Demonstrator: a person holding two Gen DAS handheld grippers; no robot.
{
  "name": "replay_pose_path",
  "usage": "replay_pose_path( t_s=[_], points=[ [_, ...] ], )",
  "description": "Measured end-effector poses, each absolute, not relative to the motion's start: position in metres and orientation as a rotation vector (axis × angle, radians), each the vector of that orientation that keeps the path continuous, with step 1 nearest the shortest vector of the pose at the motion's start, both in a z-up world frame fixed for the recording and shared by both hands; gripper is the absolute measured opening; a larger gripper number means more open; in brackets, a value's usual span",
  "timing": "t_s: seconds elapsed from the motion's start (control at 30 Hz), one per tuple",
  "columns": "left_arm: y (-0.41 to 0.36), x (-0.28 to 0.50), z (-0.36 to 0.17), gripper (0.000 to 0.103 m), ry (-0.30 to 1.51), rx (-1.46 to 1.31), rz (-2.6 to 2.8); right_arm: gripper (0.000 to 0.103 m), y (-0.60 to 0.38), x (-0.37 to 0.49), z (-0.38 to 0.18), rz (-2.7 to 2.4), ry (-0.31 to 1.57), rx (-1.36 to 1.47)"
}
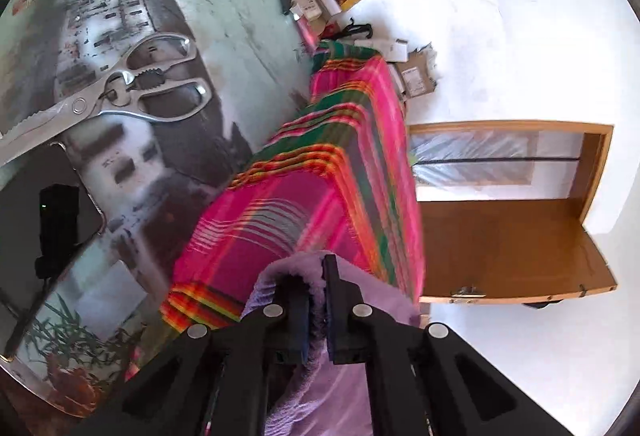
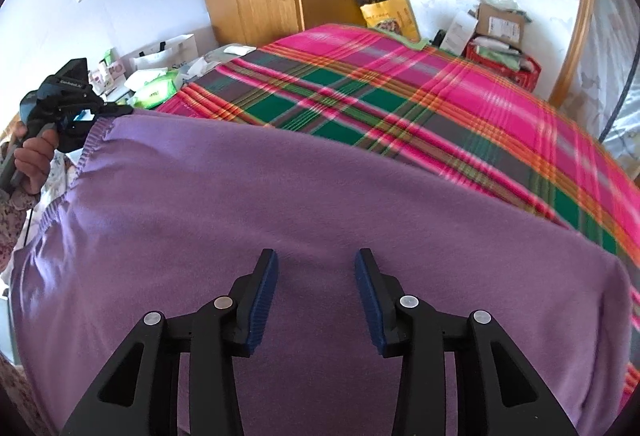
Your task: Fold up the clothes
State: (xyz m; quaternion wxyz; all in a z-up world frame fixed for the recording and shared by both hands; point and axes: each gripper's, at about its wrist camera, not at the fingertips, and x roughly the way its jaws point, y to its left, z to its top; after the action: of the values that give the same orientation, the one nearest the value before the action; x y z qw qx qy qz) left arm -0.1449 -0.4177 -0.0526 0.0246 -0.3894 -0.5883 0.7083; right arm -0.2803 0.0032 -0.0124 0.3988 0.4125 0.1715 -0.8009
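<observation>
Purple garment [image 2: 280, 204], spread flat, stitched hem

The left tongs [image 1: 316, 276] are pinched nearly together on a fold of the purple garment [image 2: 280, 204], at its ribbed corner. A bare hand [image 2: 34, 156] wraps their grip, with a floral sleeve below it. The right tongs [image 2: 316, 268] hang over the middle of the same garment, pads spread wide with nothing between them, seemingly just above the cloth.
</observation>
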Motion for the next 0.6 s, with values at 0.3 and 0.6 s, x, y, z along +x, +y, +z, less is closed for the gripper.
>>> replay_pose_path(
  t_s=[0.3, 0.6],
  points=[
    [-0.411, -0.152, -0.047, 0.006, -1.752, -1.277, 2.241, 0.042, 0.048, -0.316, 0.013, -2.250, 0.497, 0.992],
    [-0.407, -0.155, -0.042, 0.006, -1.743, -1.328, 2.263, 0.042, 0.107, -0.379, 0.009, -2.304, 0.576, 1.157]
  ],
)
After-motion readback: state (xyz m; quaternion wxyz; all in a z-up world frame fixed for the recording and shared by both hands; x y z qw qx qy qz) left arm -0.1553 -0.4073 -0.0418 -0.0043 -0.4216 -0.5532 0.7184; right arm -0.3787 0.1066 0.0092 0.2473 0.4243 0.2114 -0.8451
